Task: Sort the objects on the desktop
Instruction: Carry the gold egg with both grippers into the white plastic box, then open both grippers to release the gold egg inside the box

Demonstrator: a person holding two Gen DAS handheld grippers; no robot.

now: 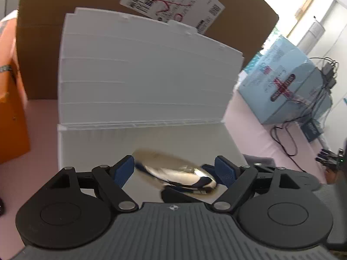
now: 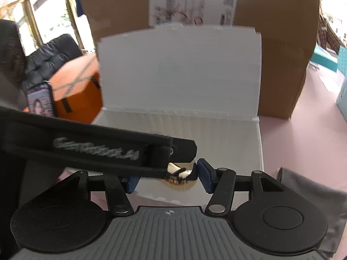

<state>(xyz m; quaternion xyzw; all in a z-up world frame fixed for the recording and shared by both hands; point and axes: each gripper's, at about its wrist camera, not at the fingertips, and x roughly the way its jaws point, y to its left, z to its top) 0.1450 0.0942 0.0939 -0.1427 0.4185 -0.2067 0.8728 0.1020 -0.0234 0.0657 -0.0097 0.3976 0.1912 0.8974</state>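
The left gripper (image 1: 174, 170), black-armed with blue ribbed pads, stood spread wide over the near end of an open white corrugated-plastic box (image 1: 71, 143). Between its pads (image 1: 122, 171) lay a shiny gold-and-silver metallic object with dark patches (image 1: 177, 172), blurred; it rested on the white box floor, touching neither pad as far as the left wrist view showed. The box's lid (image 1: 147, 80) stood upright at the far side, against a large brown cardboard carton with a white shipping label (image 1: 245, 21).

In the right wrist view the right gripper (image 2: 168, 181) was also parted, its blue right pad (image 2: 203, 177) just beside the same shiny object (image 2: 180, 174). The left gripper's black body (image 2: 104, 149) reached in from the left across this view and hid the object's left end, so whether the right gripper gripped anything could not be told. The box sat on a pale pink tabletop (image 2: 303, 143); a grey cloth (image 2: 308, 195) lay at the near right, an orange box (image 2: 76, 82) at the far left.
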